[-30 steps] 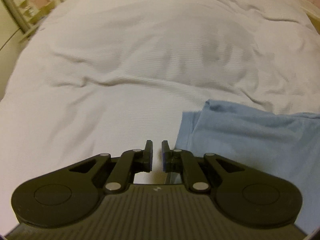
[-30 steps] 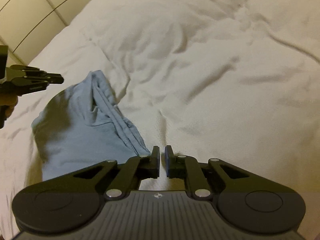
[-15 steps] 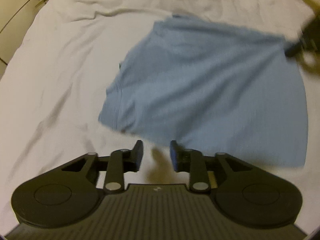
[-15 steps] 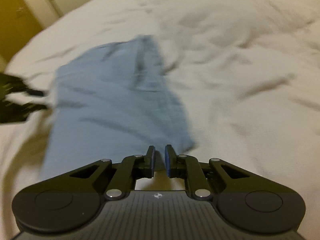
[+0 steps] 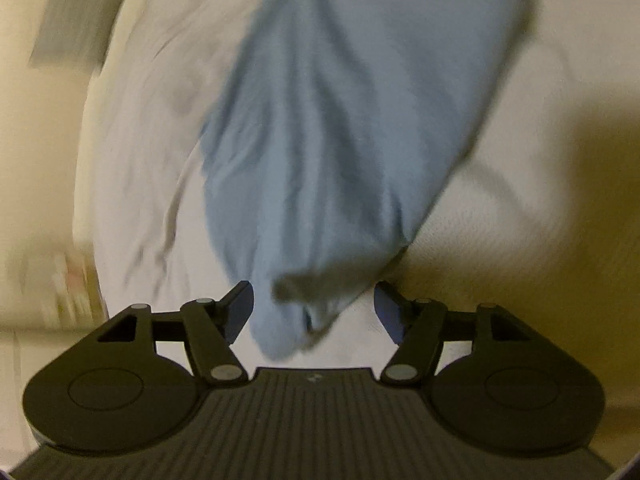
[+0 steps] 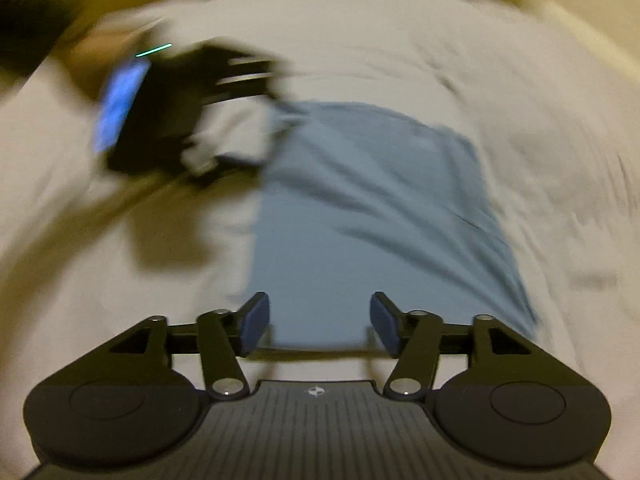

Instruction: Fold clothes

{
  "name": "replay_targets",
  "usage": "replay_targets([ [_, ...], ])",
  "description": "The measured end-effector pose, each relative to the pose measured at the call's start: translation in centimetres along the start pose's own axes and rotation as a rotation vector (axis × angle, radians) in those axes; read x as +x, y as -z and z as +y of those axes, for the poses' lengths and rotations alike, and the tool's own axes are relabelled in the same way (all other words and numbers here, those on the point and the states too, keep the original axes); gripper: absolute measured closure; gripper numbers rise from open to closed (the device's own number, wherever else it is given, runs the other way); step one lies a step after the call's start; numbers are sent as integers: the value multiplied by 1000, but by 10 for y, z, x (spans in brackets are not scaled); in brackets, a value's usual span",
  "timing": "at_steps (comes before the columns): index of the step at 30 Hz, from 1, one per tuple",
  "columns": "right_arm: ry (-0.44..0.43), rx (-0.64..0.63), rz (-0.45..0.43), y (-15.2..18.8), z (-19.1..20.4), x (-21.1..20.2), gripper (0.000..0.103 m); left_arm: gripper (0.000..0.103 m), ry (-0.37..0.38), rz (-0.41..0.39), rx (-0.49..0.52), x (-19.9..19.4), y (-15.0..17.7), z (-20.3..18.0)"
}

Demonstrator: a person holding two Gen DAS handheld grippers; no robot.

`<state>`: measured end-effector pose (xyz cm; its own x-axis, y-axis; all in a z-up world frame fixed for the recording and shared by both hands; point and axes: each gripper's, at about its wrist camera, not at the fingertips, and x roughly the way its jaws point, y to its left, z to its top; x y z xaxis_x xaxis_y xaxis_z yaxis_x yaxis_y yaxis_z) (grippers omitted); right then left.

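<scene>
The light-blue garment (image 6: 372,208) lies spread on the white bedding (image 6: 520,92), its long axis running away from the right gripper (image 6: 320,322), whose fingers stand wide apart and empty over the near hem. At the far corner the left gripper (image 5: 314,308) is likewise spread, a bunched tip of cloth lying between its fingers (both views are blurred). By my reading each gripper is set at its own corner, so neither is clearly nearer.
</scene>
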<state>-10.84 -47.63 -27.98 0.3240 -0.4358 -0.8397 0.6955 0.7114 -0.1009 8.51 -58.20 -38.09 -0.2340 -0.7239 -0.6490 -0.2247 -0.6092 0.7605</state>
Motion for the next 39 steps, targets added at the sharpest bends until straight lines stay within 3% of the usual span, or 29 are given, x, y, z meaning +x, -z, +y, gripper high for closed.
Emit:
replay_targets([
  [5,133,-296,76,1,76,48,44,40,-29,-57,19,20,11,1],
  [8,209,-366,86,5,83,64,47,47,-40,-69,9,24,15,3],
  [10,245,-386,86,7,76,70,51,65,-48,-61,3,31,18,4],
  [13,289,-412,90,9,64,78,55,70,-64,-50,18,37,20,0],
  [15,285,-426,92,9,58,80,62,73,-67,-41,37,41,19,-1],
  [16,278,-430,95,8,56,80,70,75,-63,-32,36,42,18,0],
  [17,261,-420,102,7,52,79,84,77,-58,-22,31,43,18,2],
  [20,221,-393,105,3,36,64,95,90,-38,15,-7,43,18,12],
  [25,184,-342,27,-5,-2,-1,95,94,58,3,-155,14,1,26],
  [31,177,-362,17,12,-34,-59,96,96,177,-17,-335,-22,-20,43],
  [35,169,-402,70,44,-29,-61,96,96,257,-31,-454,-46,-34,54],
  [39,164,-437,111,71,-16,-48,96,97,295,-15,-461,-52,-44,38],
])
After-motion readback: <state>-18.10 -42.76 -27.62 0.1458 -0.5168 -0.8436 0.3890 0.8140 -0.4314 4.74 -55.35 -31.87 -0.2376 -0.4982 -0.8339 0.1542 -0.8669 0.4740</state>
